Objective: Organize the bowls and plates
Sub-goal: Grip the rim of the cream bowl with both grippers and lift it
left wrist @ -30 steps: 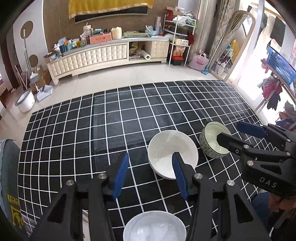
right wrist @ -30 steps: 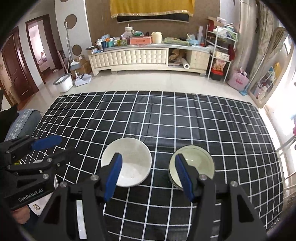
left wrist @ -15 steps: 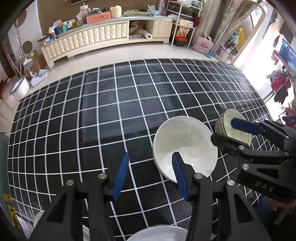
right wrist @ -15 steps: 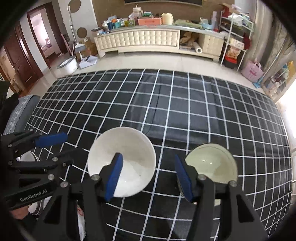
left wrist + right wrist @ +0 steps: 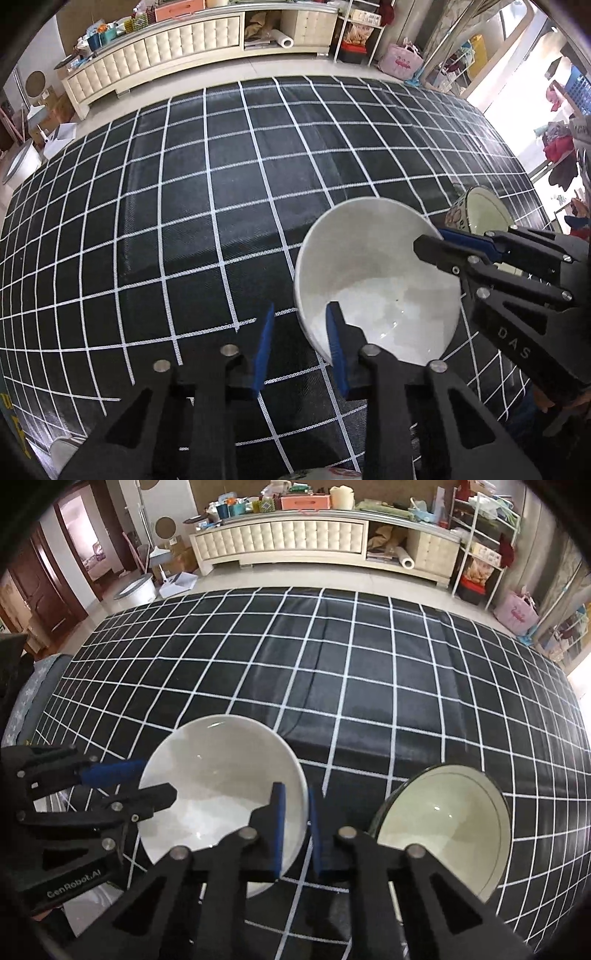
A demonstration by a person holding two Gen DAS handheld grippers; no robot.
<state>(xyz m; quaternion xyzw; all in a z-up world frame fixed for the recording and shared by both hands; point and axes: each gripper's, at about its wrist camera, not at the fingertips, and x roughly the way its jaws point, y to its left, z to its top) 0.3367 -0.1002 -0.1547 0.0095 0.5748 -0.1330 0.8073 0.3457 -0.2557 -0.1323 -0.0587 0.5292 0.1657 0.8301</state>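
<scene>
A white bowl (image 5: 376,273) (image 5: 221,775) stands on the black grid tablecloth (image 5: 184,221). My left gripper (image 5: 301,306) straddles its near-left rim, one finger inside and one outside, partly narrowed, with cloth still showing beside the outer pad. My right gripper (image 5: 295,788) is shut on the bowl's right rim; in the left wrist view the right gripper (image 5: 430,238) has one finger inside the rim. A cream bowl with a patterned outside (image 5: 443,823) (image 5: 476,214) sits just right of the white one, untouched.
Another white dish (image 5: 85,912) lies at the near edge under my left gripper (image 5: 159,779). A grey chair cushion (image 5: 33,694) is off the table's left side. A long cream cabinet (image 5: 280,539) stands beyond the table.
Both grippers came down and forward onto the white bowl. The right fingers closed from wide apart to a narrow pinch on its rim. The left fingers narrowed around the opposite rim.
</scene>
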